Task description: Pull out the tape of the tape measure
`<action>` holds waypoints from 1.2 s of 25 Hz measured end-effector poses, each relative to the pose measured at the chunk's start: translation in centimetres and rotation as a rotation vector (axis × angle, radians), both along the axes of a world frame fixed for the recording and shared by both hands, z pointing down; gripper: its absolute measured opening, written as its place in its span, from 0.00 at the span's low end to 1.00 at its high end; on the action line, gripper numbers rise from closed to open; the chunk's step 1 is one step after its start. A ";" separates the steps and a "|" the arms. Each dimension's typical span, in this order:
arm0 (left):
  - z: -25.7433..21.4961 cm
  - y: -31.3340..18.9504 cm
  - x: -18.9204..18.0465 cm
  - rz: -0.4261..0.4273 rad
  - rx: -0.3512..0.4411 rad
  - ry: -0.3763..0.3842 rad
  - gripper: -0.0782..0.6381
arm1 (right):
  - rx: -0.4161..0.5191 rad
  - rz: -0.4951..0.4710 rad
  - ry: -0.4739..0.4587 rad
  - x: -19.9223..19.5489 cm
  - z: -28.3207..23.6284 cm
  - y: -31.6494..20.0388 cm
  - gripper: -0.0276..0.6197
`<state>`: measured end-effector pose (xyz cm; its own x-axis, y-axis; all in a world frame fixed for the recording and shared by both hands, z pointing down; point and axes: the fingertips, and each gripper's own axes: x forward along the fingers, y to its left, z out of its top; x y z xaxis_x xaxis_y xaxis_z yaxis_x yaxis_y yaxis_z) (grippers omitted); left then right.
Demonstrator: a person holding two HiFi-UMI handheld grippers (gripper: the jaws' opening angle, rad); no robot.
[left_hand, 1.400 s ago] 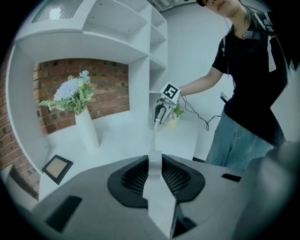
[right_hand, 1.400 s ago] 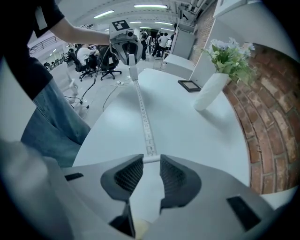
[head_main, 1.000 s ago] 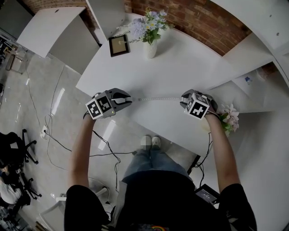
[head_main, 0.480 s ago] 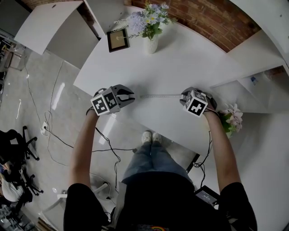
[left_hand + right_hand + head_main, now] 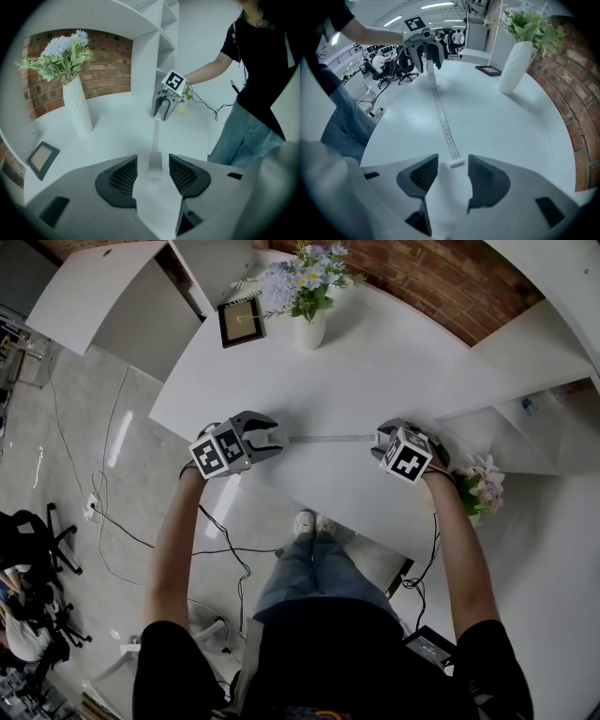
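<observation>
A white vase (image 5: 311,331) filled with lilac and white flowers (image 5: 302,282) is seen upright at the upper middle of the head view, on a curved white tabletop (image 5: 403,381). A dark picture frame (image 5: 242,322) is placed near its left, apart from it. A brick wall (image 5: 441,287) is shown behind. Pink flowers (image 5: 478,482) are seen at the right, and cables (image 5: 108,521) are strewn over the grey floor (image 5: 56,446) at the left.

The person is wearing a black short-sleeved T-shirt (image 5: 319,662), blue jeans (image 5: 314,579) and pale shoes (image 5: 313,520). The left gripper (image 5: 273,439) and right gripper (image 5: 379,442) are showing grey shells, black ribbed pads (image 5: 123,176) inside the jaws, black-and-white marker cubes (image 5: 217,454) behind them, and thin black cables (image 5: 208,108) trailing rearward.
</observation>
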<state>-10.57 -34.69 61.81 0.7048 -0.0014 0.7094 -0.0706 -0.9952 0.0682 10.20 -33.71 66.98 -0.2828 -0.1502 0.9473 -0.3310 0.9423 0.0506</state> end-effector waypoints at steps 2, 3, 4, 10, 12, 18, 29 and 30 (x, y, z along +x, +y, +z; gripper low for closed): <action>-0.1 0.0 0.0 -0.002 0.002 0.002 0.37 | 0.004 0.003 -0.002 0.0 -0.2 -0.1 0.32; -0.2 -0.1 0.0 -0.004 0.008 0.006 0.37 | 0.006 0.004 -0.001 0.1 -0.2 -0.1 0.32; -0.5 -0.2 0.1 -0.006 0.019 0.012 0.37 | 0.009 0.004 -0.001 0.1 -0.4 -0.2 0.32; -4.4 -1.3 -0.8 -0.115 0.080 0.109 0.37 | 0.095 0.076 -0.085 0.0 -4.4 -0.8 0.32; -7.2 -2.0 -1.3 -0.191 0.126 0.182 0.36 | 0.144 0.139 -0.156 -0.1 -7.0 -1.1 0.32; -15.6 -4.7 -3.2 -0.503 0.261 0.435 0.22 | 0.386 0.357 -0.440 -0.3 -16.4 -2.8 0.18; -24.7 -2.8 -5.9 -0.902 0.429 0.737 0.12 | 0.711 0.726 -0.909 1.4 -26.9 -0.6 0.04; -24.5 -2.3 -6.1 -0.933 0.432 0.749 0.12 | 0.729 0.748 -0.930 1.7 -27.2 -0.3 0.04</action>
<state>-16.64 -37.02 37.29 0.5384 -0.8417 -0.0418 -0.8380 -0.5400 0.0785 11.86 -34.01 39.80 -0.3920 -0.9141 0.1033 -0.9197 0.3869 -0.0665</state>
